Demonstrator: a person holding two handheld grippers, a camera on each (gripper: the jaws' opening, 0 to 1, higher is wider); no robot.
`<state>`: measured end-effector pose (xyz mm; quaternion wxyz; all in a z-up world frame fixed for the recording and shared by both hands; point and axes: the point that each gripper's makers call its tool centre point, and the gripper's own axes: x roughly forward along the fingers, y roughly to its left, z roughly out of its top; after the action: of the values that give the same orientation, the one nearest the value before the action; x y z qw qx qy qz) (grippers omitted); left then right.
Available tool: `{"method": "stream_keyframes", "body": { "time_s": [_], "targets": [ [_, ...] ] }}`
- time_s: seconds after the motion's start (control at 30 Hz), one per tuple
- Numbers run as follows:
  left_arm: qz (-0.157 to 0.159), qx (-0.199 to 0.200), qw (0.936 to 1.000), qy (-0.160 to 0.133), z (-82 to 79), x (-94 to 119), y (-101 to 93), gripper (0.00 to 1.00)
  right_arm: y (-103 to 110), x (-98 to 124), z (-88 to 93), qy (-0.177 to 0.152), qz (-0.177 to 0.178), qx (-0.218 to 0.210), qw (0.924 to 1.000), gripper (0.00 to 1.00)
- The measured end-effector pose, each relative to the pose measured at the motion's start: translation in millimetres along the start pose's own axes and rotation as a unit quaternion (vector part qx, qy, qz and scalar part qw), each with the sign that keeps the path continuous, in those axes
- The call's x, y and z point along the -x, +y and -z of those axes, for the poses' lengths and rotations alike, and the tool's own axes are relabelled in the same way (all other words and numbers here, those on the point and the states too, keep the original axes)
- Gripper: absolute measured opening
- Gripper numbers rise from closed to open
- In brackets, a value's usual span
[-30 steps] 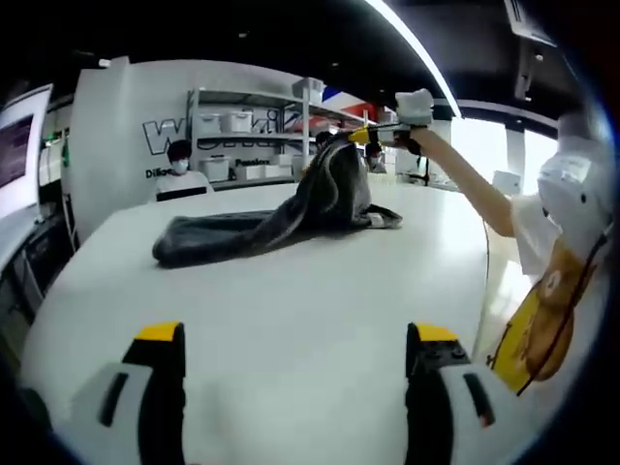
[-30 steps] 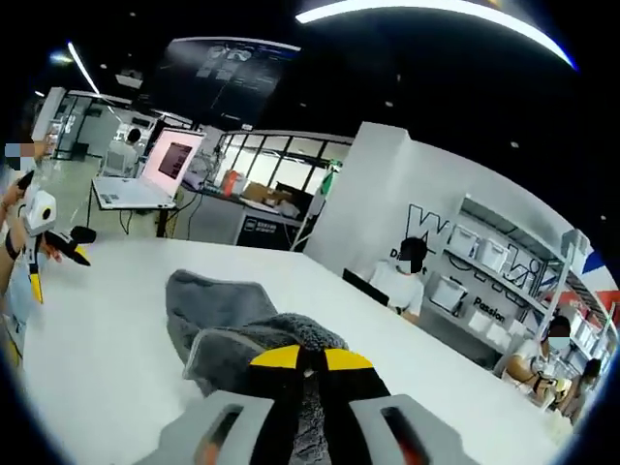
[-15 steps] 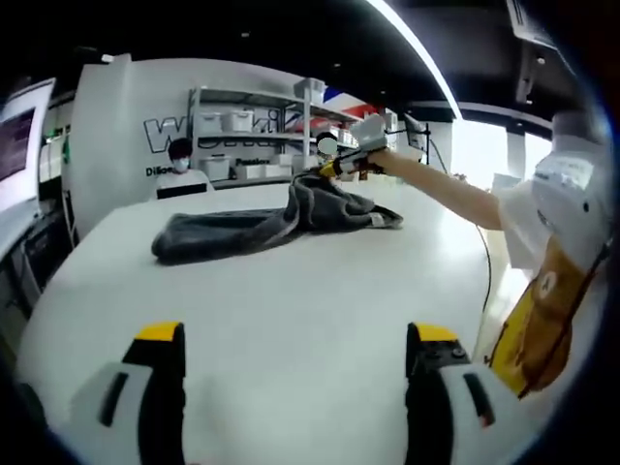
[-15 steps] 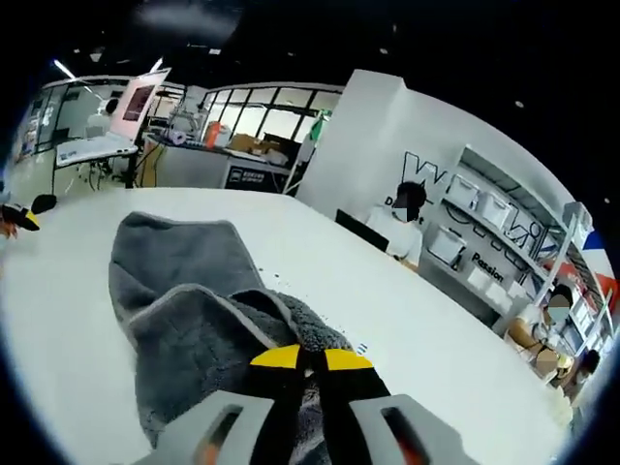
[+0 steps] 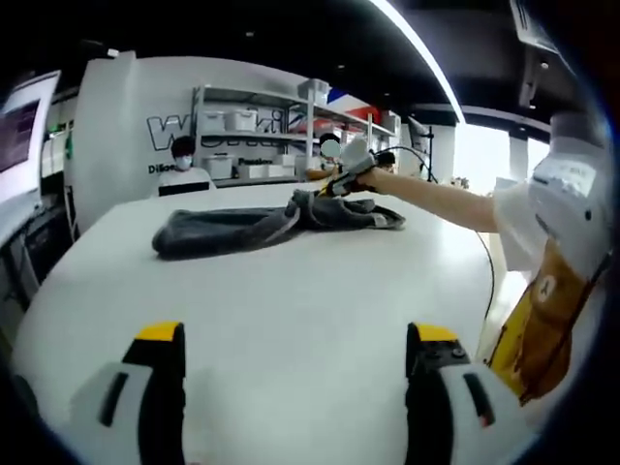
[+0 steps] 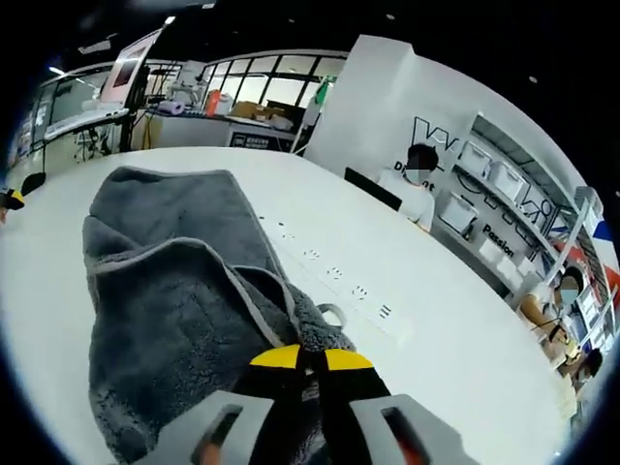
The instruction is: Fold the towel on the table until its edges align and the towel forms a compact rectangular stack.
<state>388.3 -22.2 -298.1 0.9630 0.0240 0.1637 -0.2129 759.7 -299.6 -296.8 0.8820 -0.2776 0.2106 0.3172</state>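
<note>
A dark grey towel (image 5: 254, 225) lies rumpled across the far side of the white table (image 5: 291, 300) in the left gripper view. The right gripper (image 5: 334, 184), held on an outstretched arm, is low over the towel's right end. In the right gripper view the towel (image 6: 179, 300) spreads out ahead, with one layer lying over another, and my right gripper (image 6: 310, 358) is shut on a fold of it close to the table. My left gripper (image 5: 295, 339) stands open above bare tabletop near the front edge, well apart from the towel.
A person's torso and sleeve (image 5: 567, 223) stand at the table's right edge. Shelves with white bins (image 5: 242, 126) and a seated person (image 5: 182, 170) are behind the table. Small dark marks (image 6: 358, 291) dot the tabletop beside the towel.
The right gripper has come down from high above the table, bringing the lifted towel end down onto the rest of the towel. The left gripper has stayed put.
</note>
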Motion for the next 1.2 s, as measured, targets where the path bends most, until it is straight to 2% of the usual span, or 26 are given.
{"method": "stream_keyframes", "body": {
  "time_s": [0.47,0.93,1.2],
  "targets": [
    [0.000,0.002,1.0000,-0.001,1.4,-2,-0.1,0.99,3,8,0.0,-0.002,-0.004,-0.003,1.0000,0.10],
    [0.000,0.002,1.0000,-0.005,1.0,0,-0.7,0.99,-3,20,-11.1,-0.024,0.002,-0.015,0.9996,0.25],
    [0.000,0.001,1.0000,-0.006,0.6,0,-2.5,0.99,0,38,-19.4,-0.042,0.002,-0.031,0.9986,0.36]
  ]
}}
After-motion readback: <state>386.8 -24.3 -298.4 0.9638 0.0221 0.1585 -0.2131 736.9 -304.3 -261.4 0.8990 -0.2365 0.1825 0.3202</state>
